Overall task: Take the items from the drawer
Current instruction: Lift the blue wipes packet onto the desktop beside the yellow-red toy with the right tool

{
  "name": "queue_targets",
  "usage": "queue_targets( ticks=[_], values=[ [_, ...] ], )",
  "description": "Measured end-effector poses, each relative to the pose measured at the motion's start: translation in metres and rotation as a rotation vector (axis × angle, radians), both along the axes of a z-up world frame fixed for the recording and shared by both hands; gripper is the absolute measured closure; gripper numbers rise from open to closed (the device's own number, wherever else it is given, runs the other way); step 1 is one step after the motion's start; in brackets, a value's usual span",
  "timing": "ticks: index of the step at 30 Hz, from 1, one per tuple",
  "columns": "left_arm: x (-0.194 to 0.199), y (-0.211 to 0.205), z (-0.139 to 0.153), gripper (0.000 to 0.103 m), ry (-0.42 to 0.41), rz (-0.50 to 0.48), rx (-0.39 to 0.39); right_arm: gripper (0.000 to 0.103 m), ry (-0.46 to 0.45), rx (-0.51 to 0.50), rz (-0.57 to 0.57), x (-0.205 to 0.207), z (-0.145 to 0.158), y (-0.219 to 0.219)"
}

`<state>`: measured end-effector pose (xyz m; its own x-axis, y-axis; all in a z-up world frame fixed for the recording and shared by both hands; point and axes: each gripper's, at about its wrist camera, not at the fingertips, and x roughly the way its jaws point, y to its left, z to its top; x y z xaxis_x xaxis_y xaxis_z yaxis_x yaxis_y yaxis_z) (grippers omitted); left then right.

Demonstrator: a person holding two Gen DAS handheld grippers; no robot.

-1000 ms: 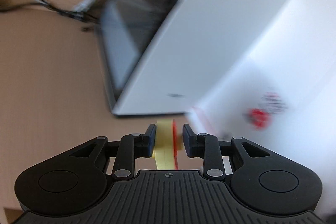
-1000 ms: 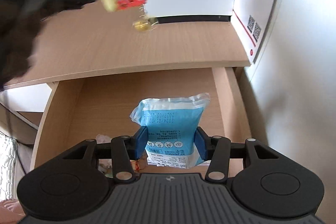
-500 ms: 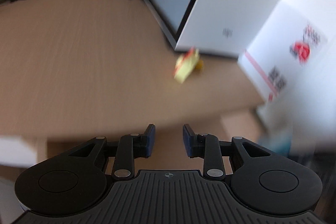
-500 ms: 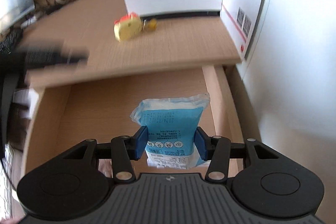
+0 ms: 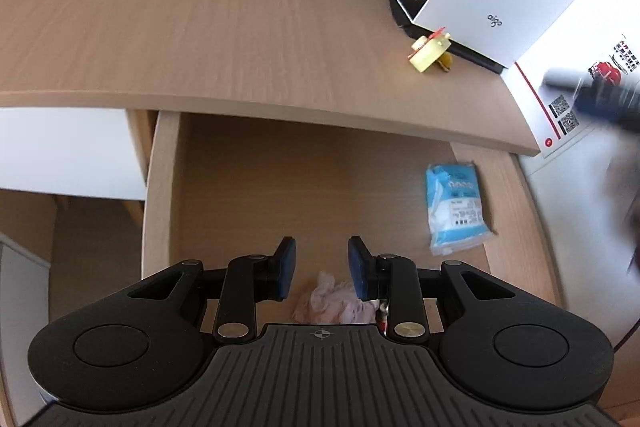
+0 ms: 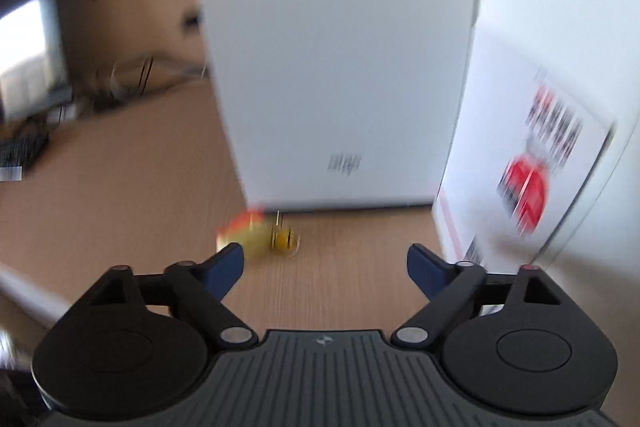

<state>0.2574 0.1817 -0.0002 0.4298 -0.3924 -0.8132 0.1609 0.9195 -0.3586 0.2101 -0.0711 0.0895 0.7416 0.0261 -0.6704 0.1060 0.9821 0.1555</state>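
Now the left gripper (image 5: 322,263), jaws part-open and empty, hovers over the open light-wood drawer (image 5: 160,187). A crumpled pale pink tissue wad (image 5: 332,301) lies low in the frame, just below the blue pads, partly hidden by the gripper body. It looks soft and light; pinch its upper bulge. A blue-and-white plastic packet (image 5: 456,207) lies flat at the drawer's right, likely slippery, best taken by an edge. In the blurred right wrist view, the right gripper (image 6: 325,267) has just been opening; jaws wide, nothing between, above the desk.
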Motion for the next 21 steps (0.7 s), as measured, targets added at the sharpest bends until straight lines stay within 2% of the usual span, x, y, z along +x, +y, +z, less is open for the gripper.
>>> queue_targets(
  ticks=[4, 7, 11, 16, 20, 21],
  values=[
    [-0.005, 0.001, -0.002, 0.072, 0.007, 0.016, -0.026, 0.014, 0.191, 0.061, 0.015, -0.007, -0.056, 0.008],
    [-0.005, -0.003, -0.010, 0.072, 0.033, 0.017, -0.032, 0.014, 0.286, 0.073, 0.001, -0.002, -0.092, 0.010],
    [-0.008, -0.006, -0.017, 0.072, 0.069, 0.008, -0.037, 0.014, 0.339, 0.039, -0.015, 0.018, -0.119, 0.014],
    [-0.012, -0.006, -0.013, 0.072, 0.071, 0.009, -0.016, 0.014, 0.397, -0.002, 0.008, 0.040, -0.150, 0.025],
    [-0.016, -0.002, -0.011, 0.072, 0.076, 0.020, 0.001, 0.014, 0.406, -0.120, 0.028, 0.048, -0.163, 0.040],
    [-0.017, -0.001, -0.012, 0.072, 0.080, 0.020, 0.004, 0.030, 0.406, -0.104, 0.050, 0.047, -0.164, 0.042]
  ],
)
